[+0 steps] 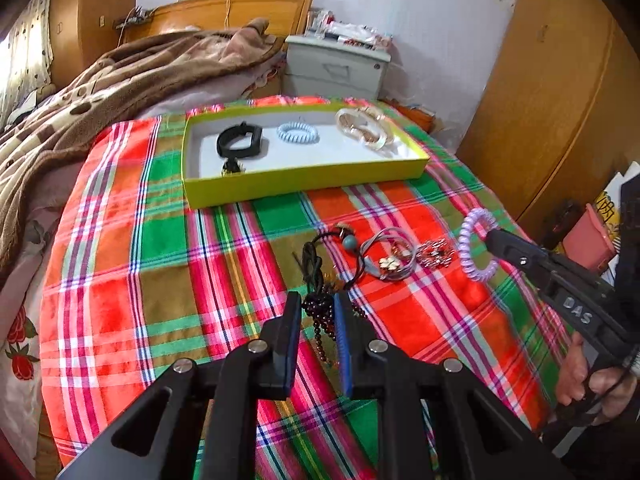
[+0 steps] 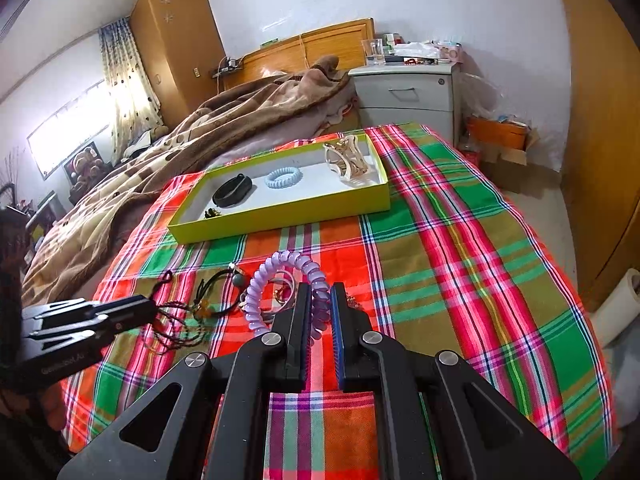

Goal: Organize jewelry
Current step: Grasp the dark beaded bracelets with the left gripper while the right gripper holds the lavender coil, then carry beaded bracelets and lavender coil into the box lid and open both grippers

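Observation:
A yellow-green tray (image 1: 304, 184) (image 2: 280, 220) lies on the plaid cloth. It holds a black band (image 1: 239, 142), a pale blue coil tie (image 1: 298, 133) (image 2: 283, 177), a cream hair claw (image 1: 366, 130) (image 2: 348, 158) and a small dark piece (image 1: 232, 168). My right gripper (image 2: 320, 300) (image 1: 490, 236) is shut on a purple coil tie (image 2: 280, 280) (image 1: 476, 248), held above the cloth. My left gripper (image 1: 318, 308) (image 2: 154, 312) is shut on a dark bead string (image 1: 320, 320) (image 2: 180, 324). A black cord with a teal bead (image 1: 348, 240), grey ties (image 1: 390, 256) and a sparkly clip (image 1: 434, 256) lie between them.
A brown blanket (image 1: 120, 80) is heaped on the bed to the left. A grey nightstand (image 1: 336, 68) stands behind the tray. A wooden wardrobe (image 1: 540, 100) stands at the right. The cloth's right half (image 2: 480, 280) is bare.

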### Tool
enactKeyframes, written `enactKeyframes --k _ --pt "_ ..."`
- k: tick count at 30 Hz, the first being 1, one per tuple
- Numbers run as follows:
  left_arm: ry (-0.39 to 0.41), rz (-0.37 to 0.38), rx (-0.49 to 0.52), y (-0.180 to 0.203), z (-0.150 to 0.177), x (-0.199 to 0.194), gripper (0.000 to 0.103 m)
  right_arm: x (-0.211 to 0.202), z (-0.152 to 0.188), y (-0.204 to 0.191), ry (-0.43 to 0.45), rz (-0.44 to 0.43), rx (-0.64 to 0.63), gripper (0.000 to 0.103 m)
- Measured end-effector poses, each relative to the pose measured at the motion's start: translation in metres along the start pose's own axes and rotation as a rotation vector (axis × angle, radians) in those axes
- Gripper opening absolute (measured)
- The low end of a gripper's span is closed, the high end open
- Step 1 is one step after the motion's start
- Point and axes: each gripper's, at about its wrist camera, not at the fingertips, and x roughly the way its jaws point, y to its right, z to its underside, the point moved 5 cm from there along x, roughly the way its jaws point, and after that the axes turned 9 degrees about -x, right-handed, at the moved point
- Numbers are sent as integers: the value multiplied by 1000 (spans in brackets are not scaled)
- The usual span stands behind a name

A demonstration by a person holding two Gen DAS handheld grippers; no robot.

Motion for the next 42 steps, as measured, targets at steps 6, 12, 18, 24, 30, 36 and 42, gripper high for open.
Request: enactKeyframes --k 6,12,18,24,30,36,42 --pt "32 20 -14 -3 -10 -12 17 -2 -4 -2 10 2 -6 10" --pt "58 36 -16 -4 -22 -20 17 -3 -12 -5 16 4 -17 10" --pt "76 35 -20 -5 -35 -21 17 -2 -20 -6 21 6 -29 10" --pt "93 42 -21 -7 -53 -20 17 3 -32 -4 26 10 -36 10" --pt "111 61 -24 -5 -81 -16 17 16 -54 -1 30 10 -51 10" --pt "127 69 -7 -1 -113 0 17 44 -81 4 10 10 -69 10" --pt "108 80 5 3 -140 27 17 76 -101 10 -19 13 -65 10"
